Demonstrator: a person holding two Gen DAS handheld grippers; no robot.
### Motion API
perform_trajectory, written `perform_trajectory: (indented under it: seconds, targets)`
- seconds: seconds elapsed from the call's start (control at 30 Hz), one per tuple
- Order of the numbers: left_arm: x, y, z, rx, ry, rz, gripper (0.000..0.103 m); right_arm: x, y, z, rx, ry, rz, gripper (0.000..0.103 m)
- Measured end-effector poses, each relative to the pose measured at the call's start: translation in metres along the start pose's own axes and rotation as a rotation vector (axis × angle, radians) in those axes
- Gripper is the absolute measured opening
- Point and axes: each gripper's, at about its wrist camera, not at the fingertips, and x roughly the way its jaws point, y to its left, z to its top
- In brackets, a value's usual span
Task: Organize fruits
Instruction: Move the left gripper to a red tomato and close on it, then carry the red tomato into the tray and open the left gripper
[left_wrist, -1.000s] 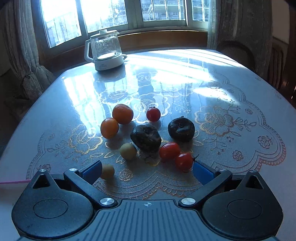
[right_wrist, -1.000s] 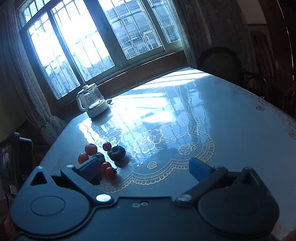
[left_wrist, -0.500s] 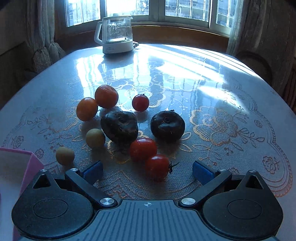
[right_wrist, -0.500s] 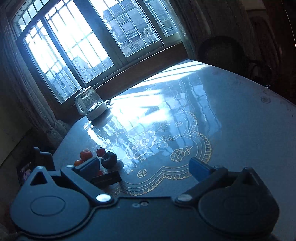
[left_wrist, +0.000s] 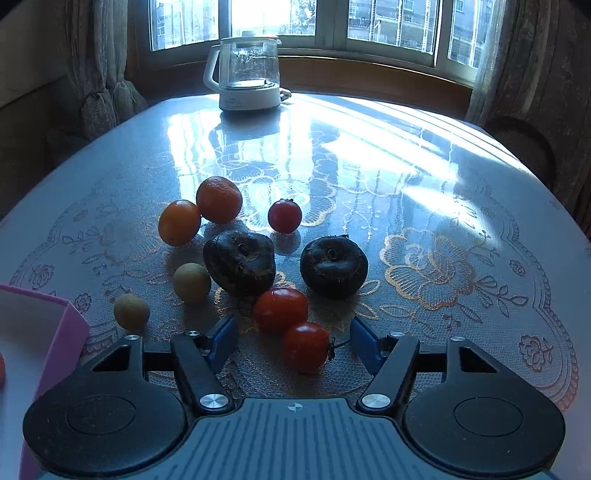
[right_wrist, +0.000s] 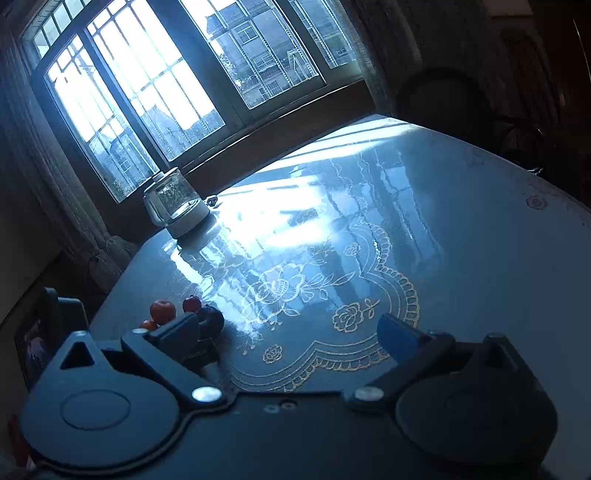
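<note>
While closing, left hand-held gripper: jaws part-way in, a cherry tomato between the blue pads, no pad seen touching it yet.
Key relation: that tomato lies straight ahead of the left gripper, slightly right of centre; its stem points toward the right-hand pad, so the long axis runs across the jaws.
Neighbour: a second red tomato touches it on the far side and sits nearer the left pad; risk of being nudged.
Nearer hand: left, clearly; right hand-held gripper stands apart, wide and empty, aimed at bare bench well away from the fruit.
Other fruit: two dark fruits, two oranges, two small tan fruits, one more tomato behind.
Container: pink box at left, close by; likely destination.
Surface: glossy bench with lace-pattern cover, strong glare.
Room: bay window, glass kettle at far edge.
</note>
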Motion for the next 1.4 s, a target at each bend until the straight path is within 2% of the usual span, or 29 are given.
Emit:
perform_trajectory:
  seconds: [0.1,0.2,0.23,0.27,0.6,0.7,0.83,0.9,1.0,1.2,1.4]
  targets:
    - [-0.006,-0.001,-0.002,-0.007,0.008,-0.001,0.048,0.001,0.0,0.002,-0.003,0.001,0.001,0.103]
    - [-0.007,-0.002,-0.003,-0.011,0.014,-0.007,0.035,0.002,-0.001,0.003,-0.003,0.0,-0.001,0.103]
    - [-0.007,-0.001,-0.002,-0.016,0.013,-0.01,0.027,0.002,0.0,0.004,-0.001,0.0,-0.001,0.103]
    - [-0.007,0.0,-0.002,-0.023,0.014,-0.011,0.026,0.002,0.0,0.004,-0.002,-0.001,0.001,0.103]
    - [-0.014,0.01,-0.007,-0.035,0.025,-0.056,0.025,-0.003,0.003,0.003,-0.005,-0.015,-0.006,0.103]
    - [-0.029,0.021,-0.006,-0.027,-0.009,-0.051,0.025,-0.005,0.007,0.004,-0.009,-0.02,-0.003,0.103]
    - [-0.066,0.053,0.005,-0.028,-0.102,-0.044,0.025,-0.003,0.016,0.004,-0.017,-0.016,0.013,0.103]
    - [-0.076,0.075,0.004,-0.027,-0.113,-0.011,0.025,-0.001,0.023,0.004,-0.021,-0.015,0.029,0.103]
    - [-0.078,0.113,-0.003,-0.044,-0.077,0.063,0.026,0.004,0.038,0.004,-0.035,-0.015,0.064,0.103]
    - [-0.076,0.2,-0.021,-0.156,-0.027,0.239,0.026,0.015,0.07,-0.005,-0.078,0.014,0.117,0.103]
    - [-0.071,0.23,-0.032,-0.165,-0.054,0.276,0.026,0.024,0.095,-0.013,-0.101,0.049,0.155,0.103]
